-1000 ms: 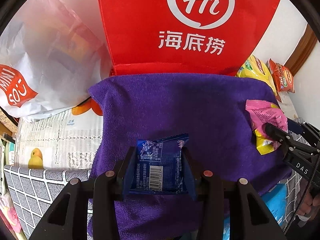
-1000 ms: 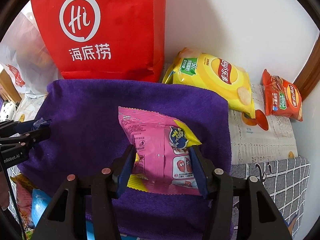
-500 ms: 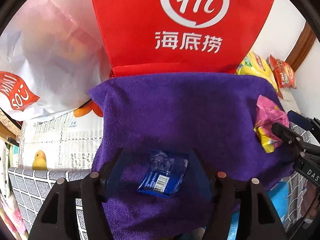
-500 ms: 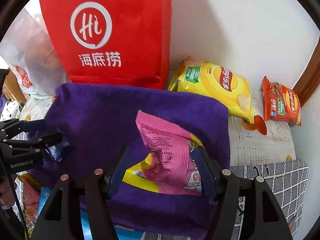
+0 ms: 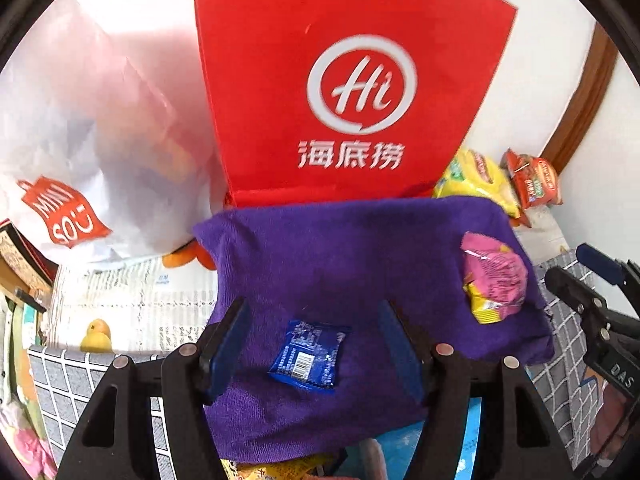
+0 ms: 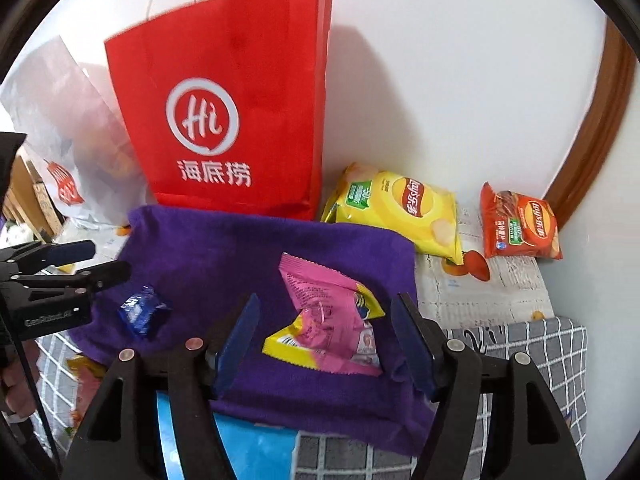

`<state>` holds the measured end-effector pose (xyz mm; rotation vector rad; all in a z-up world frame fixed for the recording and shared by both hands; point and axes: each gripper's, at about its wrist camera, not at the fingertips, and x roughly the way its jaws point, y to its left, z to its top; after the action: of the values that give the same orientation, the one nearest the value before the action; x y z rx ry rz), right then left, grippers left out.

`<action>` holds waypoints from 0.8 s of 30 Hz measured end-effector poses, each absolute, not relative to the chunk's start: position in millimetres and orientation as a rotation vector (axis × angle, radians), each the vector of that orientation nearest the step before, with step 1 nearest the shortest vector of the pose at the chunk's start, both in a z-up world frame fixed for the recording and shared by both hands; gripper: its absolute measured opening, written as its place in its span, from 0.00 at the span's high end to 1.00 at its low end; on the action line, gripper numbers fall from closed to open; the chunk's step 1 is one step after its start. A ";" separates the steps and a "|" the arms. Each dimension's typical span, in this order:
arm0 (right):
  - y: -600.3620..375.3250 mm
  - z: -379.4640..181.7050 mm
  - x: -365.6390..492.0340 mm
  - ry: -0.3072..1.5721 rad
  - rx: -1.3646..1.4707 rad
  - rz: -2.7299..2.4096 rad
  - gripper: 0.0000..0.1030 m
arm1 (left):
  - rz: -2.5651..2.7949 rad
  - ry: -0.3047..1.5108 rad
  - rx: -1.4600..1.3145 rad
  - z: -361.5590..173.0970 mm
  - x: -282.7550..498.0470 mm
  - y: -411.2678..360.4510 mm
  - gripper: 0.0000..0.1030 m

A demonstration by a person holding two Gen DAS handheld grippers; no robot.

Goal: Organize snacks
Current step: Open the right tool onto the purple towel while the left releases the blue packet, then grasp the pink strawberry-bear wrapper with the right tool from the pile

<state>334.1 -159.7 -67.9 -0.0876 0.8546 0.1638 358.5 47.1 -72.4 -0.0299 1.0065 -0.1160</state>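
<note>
A small blue snack packet (image 5: 310, 356) lies flat on the purple towel (image 5: 352, 256), below and between the spread fingers of my left gripper (image 5: 316, 344), which is open and touches nothing. A pink and yellow snack bag (image 6: 328, 316) lies crumpled on the same towel (image 6: 240, 248), under my right gripper (image 6: 324, 340), also open and clear of it. The blue packet (image 6: 142, 312) and the left gripper (image 6: 92, 264) show at the left of the right wrist view. In the left wrist view the pink bag (image 5: 494, 280) and the right gripper (image 5: 580, 276) are at the right.
A tall red paper bag (image 6: 232, 120) stands behind the towel against the white wall, with a white plastic bag (image 5: 80, 152) to its left. A yellow chip bag (image 6: 400, 208) and an orange chip bag (image 6: 520, 224) lie at the back right on newspaper. More packets lie below the towel's front edge.
Both grippers opened and let go of their packets, then rose. The blue packet and the pink bag now lie loose on the towel, smaller in view.
</note>
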 end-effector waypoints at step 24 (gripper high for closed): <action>-141.3 -84.6 196.7 0.934 -0.012 0.319 0.34 | -0.040 0.947 -0.069 -18.0 261.1 102.6 0.31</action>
<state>196.7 -141.3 -84.6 -0.0119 0.9342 0.3191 261.1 102.6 -18.0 -0.0686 0.9473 -0.0402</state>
